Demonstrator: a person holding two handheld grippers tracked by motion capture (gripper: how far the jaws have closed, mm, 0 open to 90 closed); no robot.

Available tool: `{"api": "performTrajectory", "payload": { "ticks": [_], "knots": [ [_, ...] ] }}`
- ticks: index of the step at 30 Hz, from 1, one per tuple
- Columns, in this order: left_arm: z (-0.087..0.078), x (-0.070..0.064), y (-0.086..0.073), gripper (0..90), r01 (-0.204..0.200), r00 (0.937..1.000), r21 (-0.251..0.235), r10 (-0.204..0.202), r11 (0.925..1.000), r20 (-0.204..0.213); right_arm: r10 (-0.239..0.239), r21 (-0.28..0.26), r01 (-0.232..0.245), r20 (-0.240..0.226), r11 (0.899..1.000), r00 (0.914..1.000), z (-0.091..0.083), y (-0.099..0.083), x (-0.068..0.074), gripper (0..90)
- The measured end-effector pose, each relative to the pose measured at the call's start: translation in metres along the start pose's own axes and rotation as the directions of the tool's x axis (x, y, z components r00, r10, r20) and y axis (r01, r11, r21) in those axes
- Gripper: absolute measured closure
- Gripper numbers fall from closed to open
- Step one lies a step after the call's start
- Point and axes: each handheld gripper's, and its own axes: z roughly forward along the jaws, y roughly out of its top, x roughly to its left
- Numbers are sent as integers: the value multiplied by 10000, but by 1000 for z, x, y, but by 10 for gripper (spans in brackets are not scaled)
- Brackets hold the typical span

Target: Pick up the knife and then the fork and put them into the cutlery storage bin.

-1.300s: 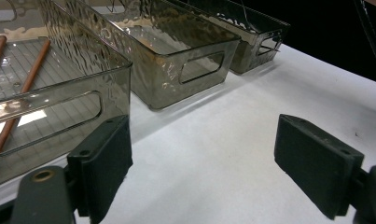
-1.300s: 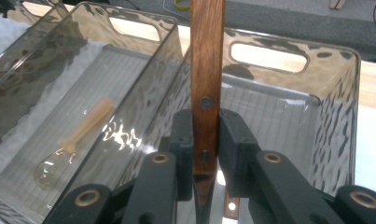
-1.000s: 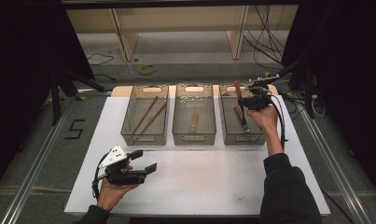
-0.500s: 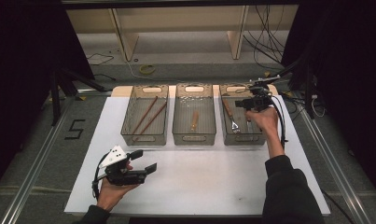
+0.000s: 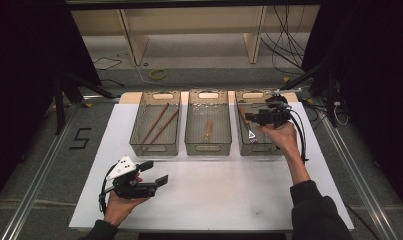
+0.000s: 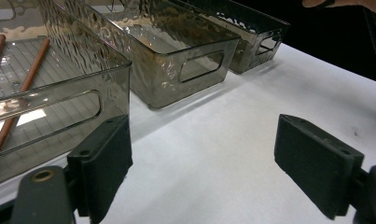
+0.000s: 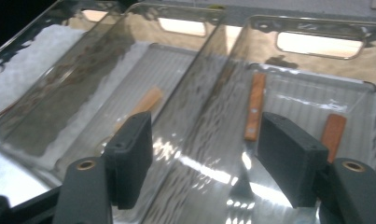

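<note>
High view had the left gripper (image 5: pixel 154 172) resting near on the white mat (image 5: pixel 224 195), jaws wide and empty; farther right, the right gripper (image 5: pixel 253 118) hovered wide over the right bin (image 5: pixel 254 149), wooden-handled utensils (image 7: pixel 254 112) lying inside

A: Open ground?

B: The white-covered desk (image 5: pixel 229 195), near half: bare sheet between the left gripper (image 5: pixel 154 172), whose jaws stand apart, and the person's right forearm (image 5: pixel 299 167). Free passage there.

A: Obstacles?

B: Three smoky clear plastic bins in a row across the far half: left bin (image 5: pixel 156 125), middle bin (image 5: pixel 208 125), right bin (image 5: pixel 256 127). Walls upright, neighbours just beside one another, so nothing passes between them. Entry from above.

A: Inside the right bin?

B: Two wooden-handled utensils (image 7: pixel 254 112) lie on the floor. The right gripper (image 5: pixel 263 118) hangs over this bin, jaws spread wide, the wall shared with the middle bin between them in the right gripper view.
</note>
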Motion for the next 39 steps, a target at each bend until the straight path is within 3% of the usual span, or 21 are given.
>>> {"api": "performTrajectory", "payload": {
  "ticks": [11,23,39],
  "knots": [
    [1,0,0,182,-29,10000,27,28,10000,67,-699,-727,649,-687,9952,9952,-21,-19,30,303],
    [1,1,0,182,112,9996,68,-113,9999,246,-1603,-1216,1429,-1488,9822,9758,-37,-46,63,287],
    [2,-1,0,182,41,9993,189,-48,9998,368,-1878,-1879,1514,-1941,9705,9629,-54,-79,73,271]
  ]
}}
